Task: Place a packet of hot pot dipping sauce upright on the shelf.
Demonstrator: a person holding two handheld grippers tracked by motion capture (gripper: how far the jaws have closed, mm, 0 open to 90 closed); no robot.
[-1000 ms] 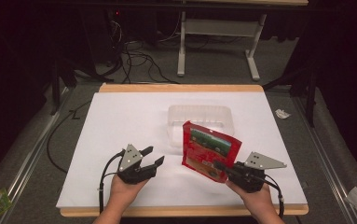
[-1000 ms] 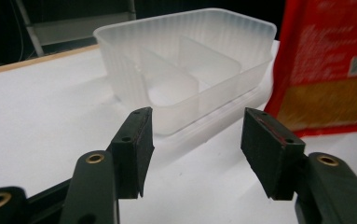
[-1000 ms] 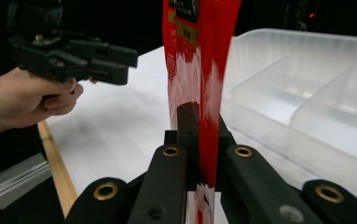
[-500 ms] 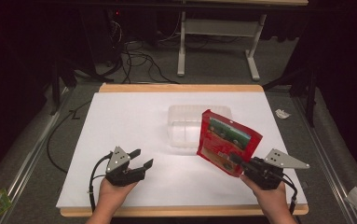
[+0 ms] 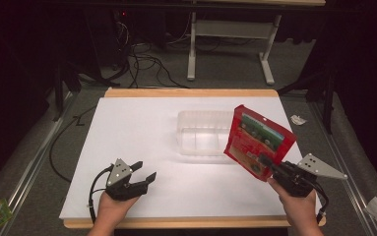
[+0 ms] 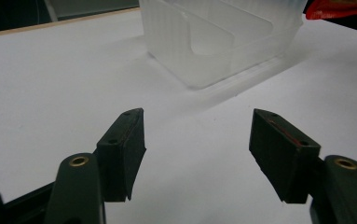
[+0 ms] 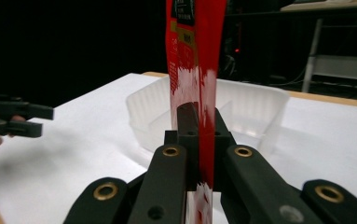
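Pinching a red bag (image 5: 258,143) at lower right, right gripper (image 5: 269,164), left gripper (image 5: 143,173) spread and just opening with nothing between, lower left, its own view showing the clear tray (image 6: 223,42) up close.

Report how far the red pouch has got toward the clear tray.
Done: the right gripper has clamped the red pouch by its edge and holds it off the table.
In hand: the pouch hangs beside the clear tray.
Left: placing it inside. The left gripper, jaws just opening, is empty.

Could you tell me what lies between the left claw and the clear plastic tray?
Nothing: in the left gripper view, bare white tabletop runs from the open left claw to the clear plastic tray.
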